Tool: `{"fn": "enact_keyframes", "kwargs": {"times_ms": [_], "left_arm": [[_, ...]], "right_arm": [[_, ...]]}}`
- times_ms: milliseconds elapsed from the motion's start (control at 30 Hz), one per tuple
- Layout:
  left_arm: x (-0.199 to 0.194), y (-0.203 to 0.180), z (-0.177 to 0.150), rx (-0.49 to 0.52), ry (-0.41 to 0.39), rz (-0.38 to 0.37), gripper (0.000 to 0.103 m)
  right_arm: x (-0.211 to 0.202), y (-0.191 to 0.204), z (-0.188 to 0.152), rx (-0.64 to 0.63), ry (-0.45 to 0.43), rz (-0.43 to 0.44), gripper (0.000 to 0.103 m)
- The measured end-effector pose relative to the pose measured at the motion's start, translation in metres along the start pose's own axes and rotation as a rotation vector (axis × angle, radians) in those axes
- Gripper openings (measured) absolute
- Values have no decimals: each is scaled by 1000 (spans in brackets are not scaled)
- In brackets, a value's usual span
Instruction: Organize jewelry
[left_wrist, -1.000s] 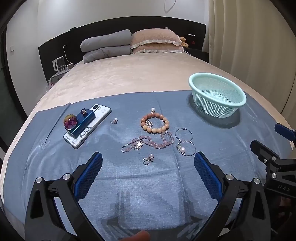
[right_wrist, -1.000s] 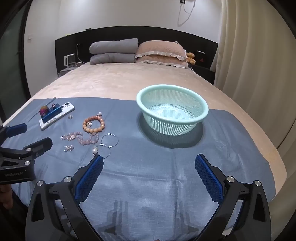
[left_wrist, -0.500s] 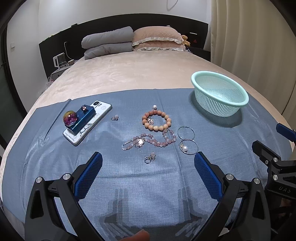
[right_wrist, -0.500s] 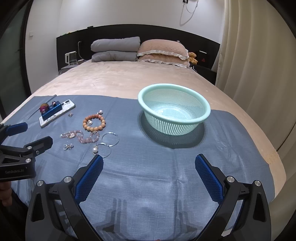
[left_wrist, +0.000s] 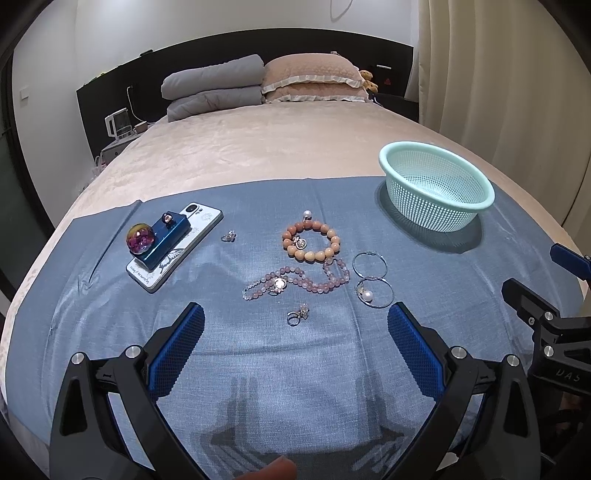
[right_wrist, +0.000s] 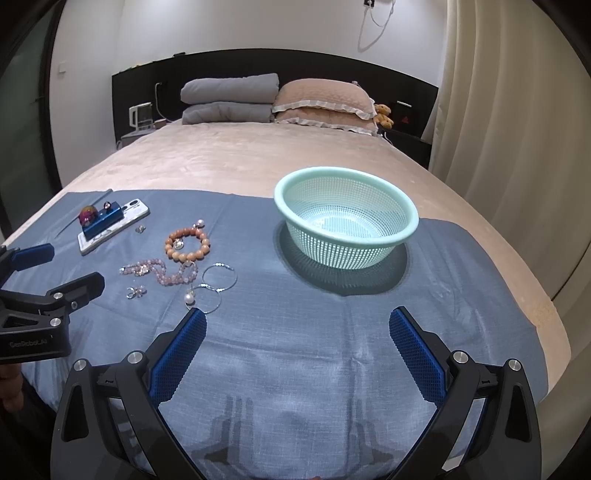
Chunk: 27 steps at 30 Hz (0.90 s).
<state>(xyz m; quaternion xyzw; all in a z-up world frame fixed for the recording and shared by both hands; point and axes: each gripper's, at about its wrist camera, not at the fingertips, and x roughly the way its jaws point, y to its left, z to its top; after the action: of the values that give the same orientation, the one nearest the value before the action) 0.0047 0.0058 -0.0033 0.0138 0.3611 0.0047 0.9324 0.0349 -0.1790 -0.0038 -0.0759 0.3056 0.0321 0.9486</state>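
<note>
On a blue cloth (left_wrist: 295, 369) lie an orange bead bracelet (left_wrist: 311, 242) (right_wrist: 186, 243), a pink bead strand (left_wrist: 295, 281) (right_wrist: 162, 271), two hoop earrings (left_wrist: 371, 282) (right_wrist: 216, 282) with a pearl, a small ring (left_wrist: 297, 315) and another ring (left_wrist: 228, 236). A mint mesh basket (left_wrist: 436, 184) (right_wrist: 345, 218) stands empty at the right. My left gripper (left_wrist: 293, 325) is open and empty, just short of the jewelry. My right gripper (right_wrist: 297, 326) is open and empty, in front of the basket.
A phone (left_wrist: 173, 247) carries a blue box with a glass ball (left_wrist: 139, 238) at the left. The cloth covers the foot of a beige bed (left_wrist: 277, 147) with pillows (left_wrist: 310, 79) at the headboard. A curtain (right_wrist: 517, 129) hangs at the right.
Both grippers have tilted slightly, so the jewelry and basket sit a little lower in each view. Nothing on the cloth has moved.
</note>
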Motion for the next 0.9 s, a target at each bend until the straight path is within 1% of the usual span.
{"fn": "enact_keyframes", "kwargs": {"times_ms": [200, 533, 900], "left_arm": [[-4, 1, 2, -6, -18, 13, 97], [0, 3, 1, -15, 5, -4, 97], [6, 6, -1, -18, 19, 6, 97]], "right_arm": [[1, 2, 0, -4, 9, 6, 95], [4, 4, -2, -2, 20, 10, 95], [7, 5, -2, -8, 26, 13, 95]]}}
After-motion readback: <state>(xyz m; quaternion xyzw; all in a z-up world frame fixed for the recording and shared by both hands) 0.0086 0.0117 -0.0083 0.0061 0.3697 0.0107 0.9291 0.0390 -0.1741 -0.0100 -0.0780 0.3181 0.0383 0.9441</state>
